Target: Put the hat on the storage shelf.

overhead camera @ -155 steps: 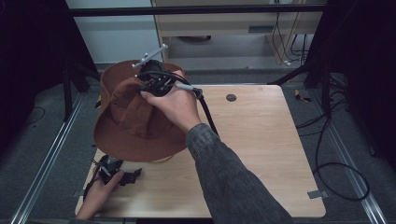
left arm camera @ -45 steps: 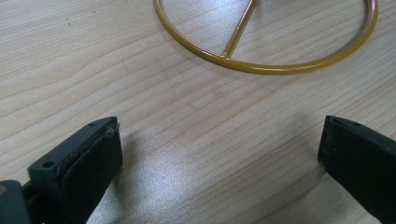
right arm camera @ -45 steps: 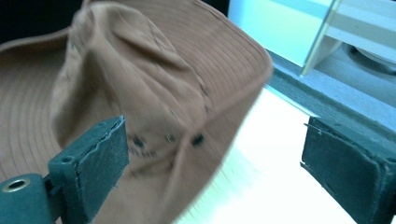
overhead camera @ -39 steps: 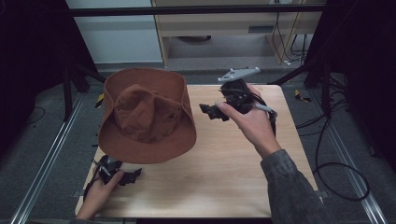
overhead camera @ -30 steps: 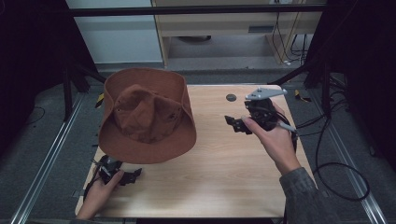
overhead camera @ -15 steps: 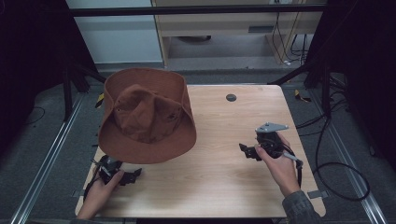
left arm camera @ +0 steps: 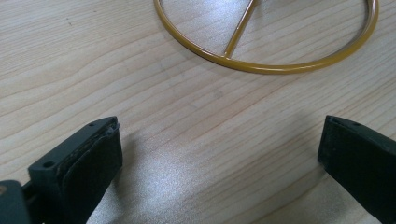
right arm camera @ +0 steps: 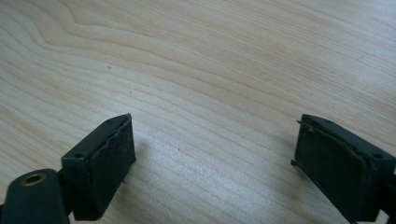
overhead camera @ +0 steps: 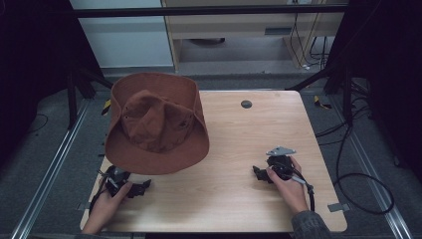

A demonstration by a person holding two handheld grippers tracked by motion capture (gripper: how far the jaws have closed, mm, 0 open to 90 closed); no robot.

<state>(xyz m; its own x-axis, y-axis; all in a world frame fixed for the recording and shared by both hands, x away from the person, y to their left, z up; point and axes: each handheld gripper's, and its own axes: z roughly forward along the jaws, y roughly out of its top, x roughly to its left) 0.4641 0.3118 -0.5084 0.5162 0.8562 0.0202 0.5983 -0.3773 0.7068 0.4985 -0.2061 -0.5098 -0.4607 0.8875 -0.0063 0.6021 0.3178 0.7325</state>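
A brown wide-brimmed hat (overhead camera: 157, 124) sits raised over the left half of the wooden table (overhead camera: 259, 134), its brim tilted toward me. My left gripper (overhead camera: 142, 187) rests on the table just below the hat's front brim, held by a hand. In the left gripper view my left gripper (left arm camera: 219, 144) is open over bare wood, and a yellow wire ring (left arm camera: 261, 67) with a spoke lies ahead of it. My right gripper (overhead camera: 259, 174) rests low at the near right of the table. In the right gripper view my right gripper (right arm camera: 215, 149) is open with nothing between its jaws.
A dark round grommet (overhead camera: 246, 104) is set in the table near its far edge. Black cables (overhead camera: 358, 184) trail on the floor to the right. Dark frame posts and rails (overhead camera: 74, 84) flank the table.
My right gripper has left the hat, swung right across the table and come down to the near right, open. The hat and my left gripper have stayed where they were.
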